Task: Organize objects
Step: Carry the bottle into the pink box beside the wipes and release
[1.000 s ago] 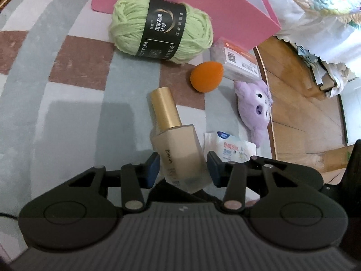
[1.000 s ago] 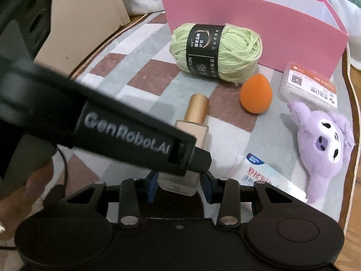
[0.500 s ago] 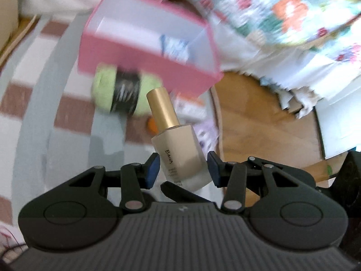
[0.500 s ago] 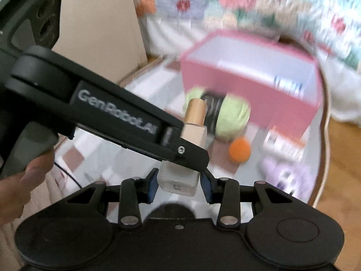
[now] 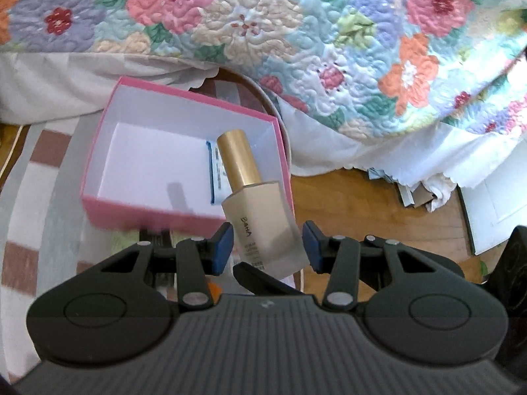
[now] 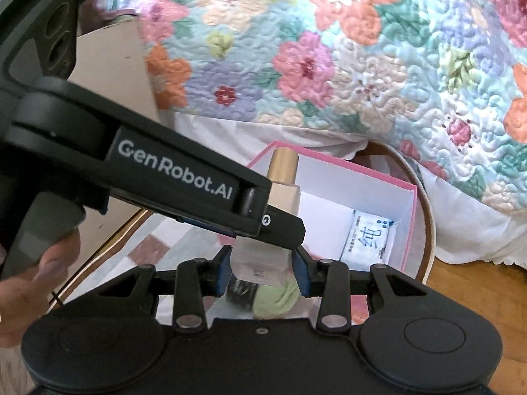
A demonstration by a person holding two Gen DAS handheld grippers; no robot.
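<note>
While both grippers clamp bottle [image 5: 260, 210], pink box [image 5: 98, 168] below

Left wrist cam: rides the left gripper [image 5: 267, 243], looking down and forward, close above the pink box [image 5: 98, 197].
Right wrist cam: same deal from the right gripper [image 6: 260, 265], aimed forward, left one crossing its view.
Shared: bottle [image 5: 260, 210], box, flowery quilt [image 5: 296, 33].

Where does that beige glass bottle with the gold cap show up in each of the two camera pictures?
Left wrist view: beige glass bottle with the gold cap, centre, tilted, between the left claw fingers.
Right wrist view: same bottle, centre, partly hidden behind the black left claw.
Shared landmark: pink cardboard box behind the bottle in both.
</note>
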